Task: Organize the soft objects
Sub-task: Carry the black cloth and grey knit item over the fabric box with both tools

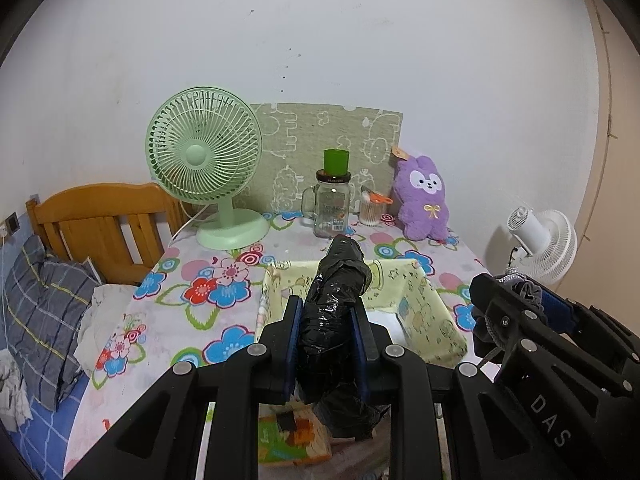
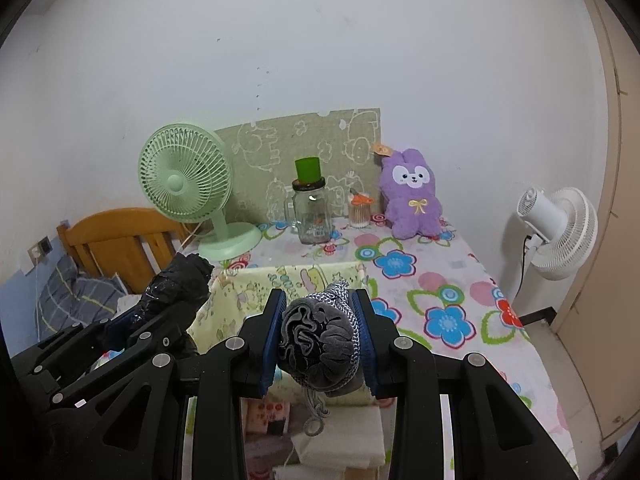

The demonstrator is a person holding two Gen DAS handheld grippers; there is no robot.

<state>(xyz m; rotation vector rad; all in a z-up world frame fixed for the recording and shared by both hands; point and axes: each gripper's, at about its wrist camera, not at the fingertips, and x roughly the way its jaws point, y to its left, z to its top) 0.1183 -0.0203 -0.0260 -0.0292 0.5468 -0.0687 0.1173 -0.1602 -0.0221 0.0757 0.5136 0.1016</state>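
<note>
Left gripper [image 1: 326,334] jaws are clamping a black plastic bundle [image 1: 336,304]; right gripper [image 2: 320,338] jaws are squeezing a grey knitted hat [image 2: 320,340] above the yellow fabric bin [image 2: 256,284].

Pretty even, soft indoor light, no harsh shadows, slight glare on the glass jar [image 1: 331,208]; heavy fisheye bending, dark vignetted corners.

Right tongs [image 2: 319,334] clamp a grey knitted bundle [image 2: 320,344] above the yellow fabric bin [image 2: 256,288]. Left tongs [image 2: 132,326] at left grip a black wrapped roll [image 2: 176,288]. Purple plush rabbit [image 2: 412,196] stands on the floral table [image 2: 440,280].
</note>
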